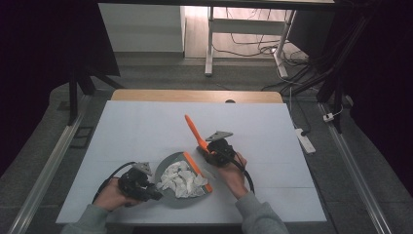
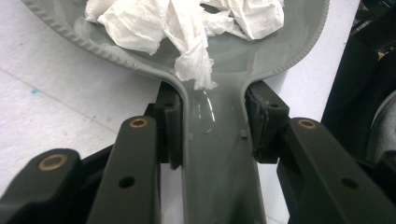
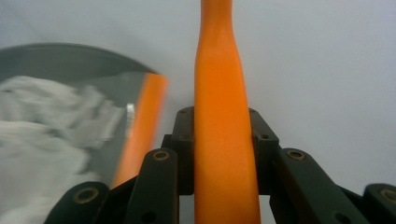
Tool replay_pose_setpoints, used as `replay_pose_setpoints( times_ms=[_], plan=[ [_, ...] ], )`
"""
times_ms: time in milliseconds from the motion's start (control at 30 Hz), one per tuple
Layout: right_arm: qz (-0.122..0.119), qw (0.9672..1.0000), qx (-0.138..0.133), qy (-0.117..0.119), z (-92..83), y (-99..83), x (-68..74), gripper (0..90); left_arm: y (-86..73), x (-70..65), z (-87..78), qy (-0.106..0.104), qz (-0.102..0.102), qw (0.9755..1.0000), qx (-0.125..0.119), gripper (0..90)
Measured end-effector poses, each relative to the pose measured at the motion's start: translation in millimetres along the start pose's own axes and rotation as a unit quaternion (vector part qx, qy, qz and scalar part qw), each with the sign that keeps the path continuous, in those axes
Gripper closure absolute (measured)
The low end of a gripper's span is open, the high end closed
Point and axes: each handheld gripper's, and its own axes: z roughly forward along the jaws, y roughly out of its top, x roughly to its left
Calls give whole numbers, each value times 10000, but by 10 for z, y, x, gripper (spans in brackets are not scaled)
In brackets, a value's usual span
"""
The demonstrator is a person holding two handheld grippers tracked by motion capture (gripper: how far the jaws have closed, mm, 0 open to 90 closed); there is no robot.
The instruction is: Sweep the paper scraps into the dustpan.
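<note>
Grey dustpan (image 1: 168,168): it lies flat on the white surface (image 1: 136,131) near the person's edge, its handle towards the left hand, its open mouth towards the right.
Left gripper (image 2: 212,128): clamped on the dustpan's handle, one pad on each side just behind the pan; in the high view it sits at (image 1: 139,183).
Paper scraps (image 1: 181,179): crumpled white tissue is heaped inside the pan, and one piece hangs down over the handle's root in the left gripper view.
Orange brush (image 1: 195,134): its handle slopes up and away from the person, and its long orange head (image 1: 198,170) lies along the pan's right side, touching the heap.
Right gripper (image 3: 223,135): jaws closed on the brush handle low down, near the head; seen from above at (image 1: 219,148).
Step in hand: probably sweeping the last scraps fully into the pan.
How to do it well: hold the pan's lip pressed to the surface so nothing slips under, and draw the head towards the handle in short, low strokes.
Risk: a fast stroke could flick the light tissue over the rim, and lifting the handle early could tip the heap out.
</note>
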Motion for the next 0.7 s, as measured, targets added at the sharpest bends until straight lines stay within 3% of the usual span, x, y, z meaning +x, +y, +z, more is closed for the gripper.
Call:
replay_pose_setpoints(
  times_ms=[133, 233, 333, 400, 533, 700],
  plan=[
    [-82, 9995, -25, 295, 8, 23, 208, 704, 8, -6, 15, 6, -2, 10000, 6, 615],
    [22, 9981, -146, 604, 0, 57, 336, 704, 6, -5, 21, 9, -6, 10000, 23, 615],
    [60, 9943, -243, 1040, -31, 121, 457, 704, 5, 1, 26, 3, -16, 10000, 24, 616],
    [-49, 9926, -308, 1173, -67, 174, 541, 704, 4, 2, 27, -2, -20, 10000, 20, 616],
    [-128, 9922, -530, 1119, -166, 265, 557, 704, -4, 5, 29, -5, -35, 10000, -21, 615],
    [34, 9936, -642, 927, -265, 252, 377, 704, -19, 24, 42, -48, -35, 10000, -52, 615]
  ],
)
